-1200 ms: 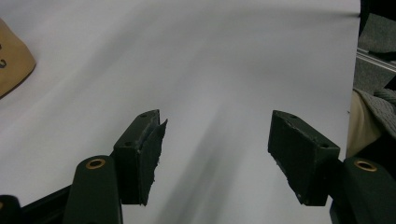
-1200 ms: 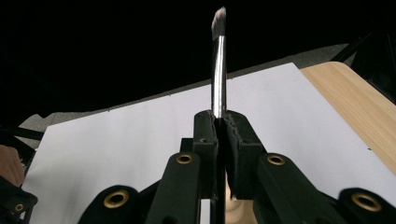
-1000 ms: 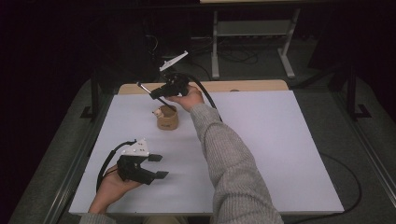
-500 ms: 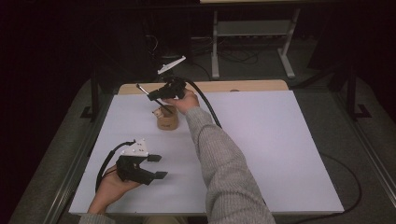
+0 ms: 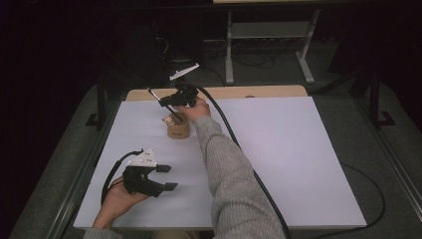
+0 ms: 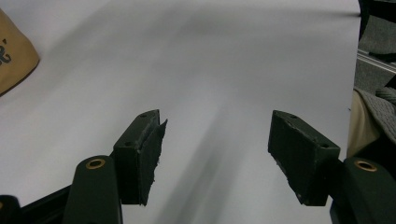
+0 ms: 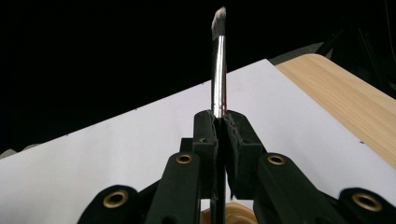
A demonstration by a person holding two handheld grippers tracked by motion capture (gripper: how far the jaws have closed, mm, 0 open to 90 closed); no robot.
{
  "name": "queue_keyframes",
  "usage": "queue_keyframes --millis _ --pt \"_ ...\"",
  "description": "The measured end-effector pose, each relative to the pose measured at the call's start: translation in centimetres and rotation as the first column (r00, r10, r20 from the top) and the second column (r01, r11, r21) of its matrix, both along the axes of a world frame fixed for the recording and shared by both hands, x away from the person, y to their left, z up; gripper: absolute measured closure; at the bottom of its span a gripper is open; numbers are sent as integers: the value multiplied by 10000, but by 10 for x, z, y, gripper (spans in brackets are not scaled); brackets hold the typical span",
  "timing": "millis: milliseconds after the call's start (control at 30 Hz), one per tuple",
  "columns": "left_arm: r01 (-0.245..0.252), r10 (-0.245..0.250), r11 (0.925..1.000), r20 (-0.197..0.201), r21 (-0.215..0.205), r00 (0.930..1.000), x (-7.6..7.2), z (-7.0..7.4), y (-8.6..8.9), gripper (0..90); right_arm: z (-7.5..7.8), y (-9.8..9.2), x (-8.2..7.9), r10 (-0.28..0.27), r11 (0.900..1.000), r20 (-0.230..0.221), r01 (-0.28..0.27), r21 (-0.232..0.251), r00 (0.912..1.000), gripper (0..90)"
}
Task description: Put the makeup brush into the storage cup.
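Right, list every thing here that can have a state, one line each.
Right gripper: shut on the brush, held above the cup.
Brush: clamped by its metal part, bristle end sticking out past the jaws, its other end down toward the cup.
Cup: upright on the white table.
Left gripper: open, nothing between its jaws, low over the table.

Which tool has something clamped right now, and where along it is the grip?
The right tool is shut on a thin silver-handled brush, gripping its handle below the bristle tip; the left tool holds nothing.
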State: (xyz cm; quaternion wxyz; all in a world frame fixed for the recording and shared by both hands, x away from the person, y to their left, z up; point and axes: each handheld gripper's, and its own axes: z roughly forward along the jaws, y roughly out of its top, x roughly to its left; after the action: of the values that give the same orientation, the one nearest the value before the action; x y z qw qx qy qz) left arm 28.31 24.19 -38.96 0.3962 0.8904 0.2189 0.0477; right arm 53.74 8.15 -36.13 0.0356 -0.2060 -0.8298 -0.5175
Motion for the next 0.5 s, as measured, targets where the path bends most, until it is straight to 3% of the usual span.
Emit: queue_keyframes --millis 500 --pt "-11 11 10000 -6 -17 10000 0 0 0 343 -5 -1 2 -174 9998 -12 173 -72 9998 819"
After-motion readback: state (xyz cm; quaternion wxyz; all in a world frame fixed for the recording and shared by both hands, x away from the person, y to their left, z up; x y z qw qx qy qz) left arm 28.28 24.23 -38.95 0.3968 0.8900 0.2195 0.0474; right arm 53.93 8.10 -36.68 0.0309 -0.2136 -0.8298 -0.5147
